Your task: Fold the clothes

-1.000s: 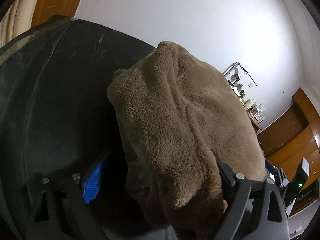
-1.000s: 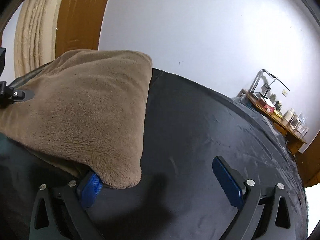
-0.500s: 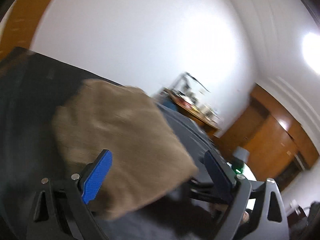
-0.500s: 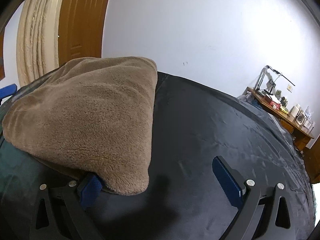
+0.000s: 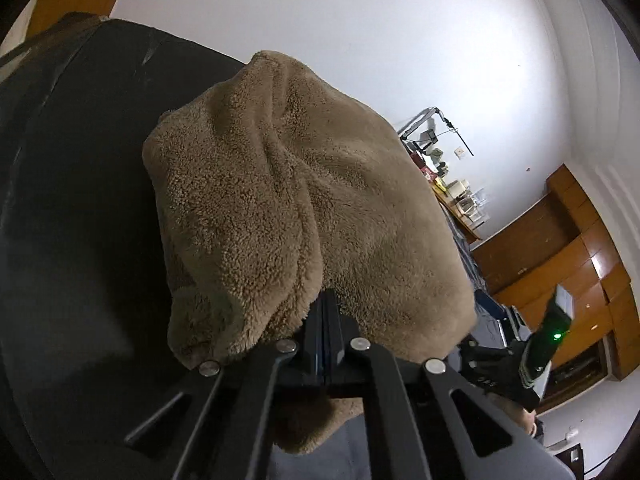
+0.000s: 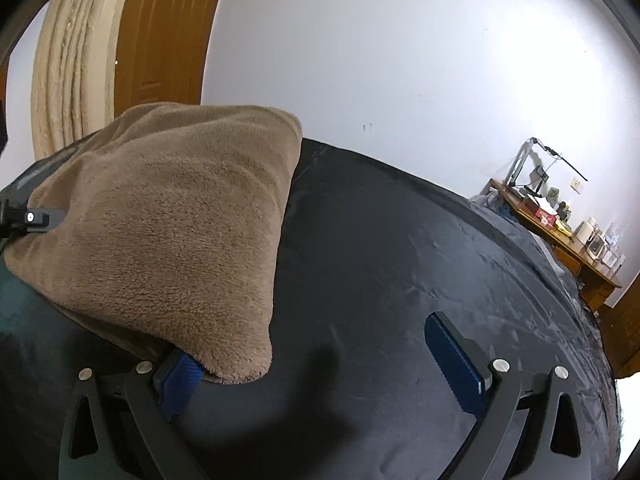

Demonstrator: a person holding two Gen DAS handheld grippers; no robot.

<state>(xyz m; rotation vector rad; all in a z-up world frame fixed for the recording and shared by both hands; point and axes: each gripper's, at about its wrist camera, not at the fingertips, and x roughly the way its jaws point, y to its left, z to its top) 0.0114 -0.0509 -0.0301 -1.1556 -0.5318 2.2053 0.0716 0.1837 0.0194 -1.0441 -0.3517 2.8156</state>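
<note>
A folded brown fleece garment (image 5: 288, 208) lies on a dark bed cover (image 5: 72, 200). My left gripper (image 5: 326, 308) is shut on the garment's near edge, its jaws pressed together under the fleece. In the right wrist view the same garment (image 6: 172, 232) lies at the left, its near corner draped over my left blue pad (image 6: 180, 376). My right gripper (image 6: 316, 360) is open, its right pad (image 6: 452, 360) standing free over the dark cover (image 6: 400, 280). The left gripper's tip (image 6: 34, 218) shows at the garment's far left edge.
A white wall lies beyond the bed. A wooden desk (image 6: 560, 232) with small items stands at the right, wooden cabinets (image 5: 560, 248) behind it. A wooden door (image 6: 160, 32) and cream curtain (image 6: 68, 60) are at the back left. The other hand's device (image 5: 548, 340) shows a green light.
My left gripper was open and swinging half a second ago; now it is shut on the garment's edge. The right gripper stays open and has barely moved.
</note>
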